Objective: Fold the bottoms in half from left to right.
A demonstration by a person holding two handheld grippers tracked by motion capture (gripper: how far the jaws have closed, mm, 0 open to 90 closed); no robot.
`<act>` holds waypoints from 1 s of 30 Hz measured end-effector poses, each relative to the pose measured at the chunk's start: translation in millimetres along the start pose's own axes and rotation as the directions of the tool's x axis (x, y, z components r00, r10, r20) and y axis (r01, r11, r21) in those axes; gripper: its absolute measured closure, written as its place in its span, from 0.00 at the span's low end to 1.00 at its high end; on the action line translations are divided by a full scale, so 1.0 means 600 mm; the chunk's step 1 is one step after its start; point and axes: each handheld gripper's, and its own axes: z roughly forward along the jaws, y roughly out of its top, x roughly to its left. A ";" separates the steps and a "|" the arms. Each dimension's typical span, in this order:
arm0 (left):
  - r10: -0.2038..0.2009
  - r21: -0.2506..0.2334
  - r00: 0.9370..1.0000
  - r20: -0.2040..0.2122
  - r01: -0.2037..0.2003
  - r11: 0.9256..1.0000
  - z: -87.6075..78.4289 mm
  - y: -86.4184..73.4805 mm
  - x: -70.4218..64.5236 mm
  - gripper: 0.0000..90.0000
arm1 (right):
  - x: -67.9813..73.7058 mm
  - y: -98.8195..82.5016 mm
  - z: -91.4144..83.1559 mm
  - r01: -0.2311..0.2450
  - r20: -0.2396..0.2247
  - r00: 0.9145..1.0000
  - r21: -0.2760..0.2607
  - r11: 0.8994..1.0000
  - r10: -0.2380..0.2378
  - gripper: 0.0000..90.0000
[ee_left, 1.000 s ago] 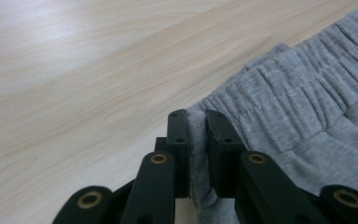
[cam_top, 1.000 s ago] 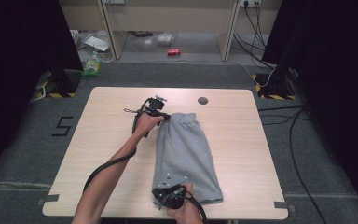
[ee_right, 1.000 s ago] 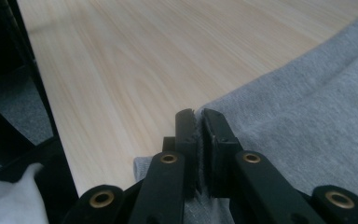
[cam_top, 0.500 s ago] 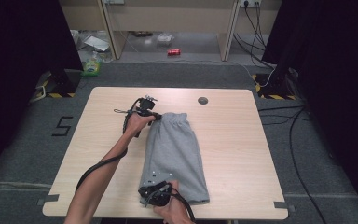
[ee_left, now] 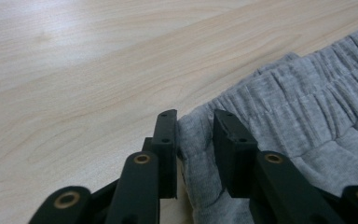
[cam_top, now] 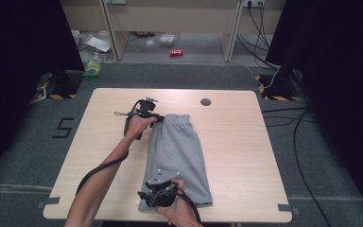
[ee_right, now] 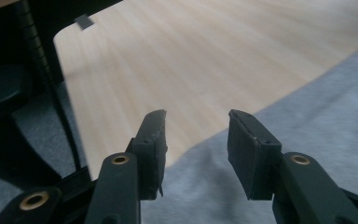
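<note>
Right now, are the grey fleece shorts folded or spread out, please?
Folded: the grey fleece shorts lie as one narrow strip, waistband doubled at the far end.

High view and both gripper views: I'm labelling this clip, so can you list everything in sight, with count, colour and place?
shorts: 1, grey, folded lengthwise along the middle of the table, waistband at the far end
table: 1, light wood, centre of the room
round cap: 1, dark, set in the table's far side
can: 1, red, on the floor beyond the table
bottle: 1, green, on the floor at far left
cables: several, black, on the floor at right
left gripper: 1, black, at the waistband corner, jaws just opening, cloth between them
right gripper: 1, black, over the shorts' near hem, jaws just opening, nothing pinched
forearm: 1, reaching from the bottom left
</note>
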 end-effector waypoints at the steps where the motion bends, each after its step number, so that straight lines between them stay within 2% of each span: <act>1: -0.002 -0.001 1.000 0.001 0.002 1.000 -0.001 0.000 0.001 0.75 | -0.011 0.002 -0.008 -0.004 0.020 1.000 -0.005 1.000 0.004 0.63; 2: -0.005 -0.003 1.000 0.001 0.005 1.000 -0.001 -0.001 0.001 0.75 | -0.011 0.002 -0.008 -0.004 0.020 1.000 -0.005 1.000 0.004 0.63; 5: -0.019 -0.012 1.000 0.002 0.019 1.000 -0.004 -0.003 0.004 0.73 | -0.034 0.006 -0.023 -0.011 0.064 0.998 -0.018 1.000 0.012 0.63; 6: -0.025 -0.016 1.000 0.004 0.025 1.000 -0.004 -0.003 0.005 0.73 | -0.052 0.011 -0.034 -0.019 0.094 0.995 -0.032 0.999 0.022 0.62; 7: -0.028 -0.019 1.000 0.005 0.028 0.999 -0.005 -0.004 0.006 0.73 | -0.052 0.011 -0.034 -0.019 0.094 0.995 -0.032 0.999 0.022 0.62; 8: -0.028 -0.022 1.000 0.005 0.028 0.999 -0.006 -0.004 0.006 0.73 | -0.070 0.015 -0.045 -0.029 0.122 0.992 -0.042 0.999 0.034 0.62; 9: -0.028 -0.022 1.000 0.005 0.028 0.999 -0.007 -0.004 0.006 0.73 | -0.070 0.015 -0.045 -0.029 0.122 0.992 -0.042 0.999 0.034 0.62; 13: -0.030 -0.027 1.000 0.002 0.030 0.999 -0.010 -0.005 0.009 0.73 | -0.100 0.020 -0.062 -0.057 0.161 0.985 -0.061 0.997 0.066 0.62; 14: -0.031 -0.029 1.000 0.004 0.031 0.999 -0.011 -0.005 0.010 0.73 | -0.114 0.022 -0.069 -0.068 0.179 0.981 -0.070 0.995 0.080 0.62; 16: -0.038 -0.033 0.999 0.004 0.038 0.999 -0.011 -0.007 0.012 0.73 | -0.121 0.023 -0.073 -0.072 0.189 0.978 -0.077 0.994 0.085 0.62; 18: -0.039 -0.032 0.999 0.004 0.039 0.999 -0.010 -0.008 0.013 0.72 | -0.134 0.027 -0.081 -0.072 0.218 0.972 -0.084 0.994 0.089 0.62; 19: -0.041 -0.032 0.999 0.004 0.041 0.999 -0.010 -0.009 0.014 0.72 | -0.151 0.031 -0.087 -0.066 0.242 0.967 -0.085 0.994 0.084 0.62; 20: -0.043 -0.032 0.999 0.004 0.043 0.999 -0.010 -0.009 0.014 0.72 | -0.151 0.031 -0.087 -0.066 0.242 0.967 -0.085 0.994 0.084 0.62; 21: -0.043 -0.031 0.999 0.003 0.043 0.999 -0.009 -0.010 0.014 0.72 | -0.168 0.034 -0.089 -0.077 0.266 0.959 -0.083 0.994 0.096 0.61; 22: -0.043 -0.032 0.999 0.003 0.043 0.999 -0.009 -0.010 0.014 0.72 | -0.168 0.034 -0.089 -0.077 0.266 0.959 -0.083 0.994 0.096 0.61; 24: -0.041 -0.033 0.999 0.003 0.042 0.999 -0.007 -0.010 0.013 0.72 | -0.186 0.035 -0.090 -0.084 0.284 0.953 -0.076 0.994 0.102 0.60; 25: -0.046 -0.031 0.999 0.003 0.046 0.998 -0.005 -0.010 0.013 0.72 | -0.203 0.035 -0.091 -0.099 0.300 0.946 -0.081 0.992 0.119 0.59; 26: -0.046 -0.031 0.999 0.003 0.046 0.998 -0.005 -0.010 0.013 0.72 | -0.203 0.035 -0.091 -0.099 0.300 0.946 -0.081 0.992 0.119 0.59; 30: -0.054 -0.027 0.999 0.008 0.054 0.998 0.001 -0.012 0.015 0.72 | -0.231 0.035 -0.093 -0.122 0.322 0.936 -0.087 0.989 0.143 0.57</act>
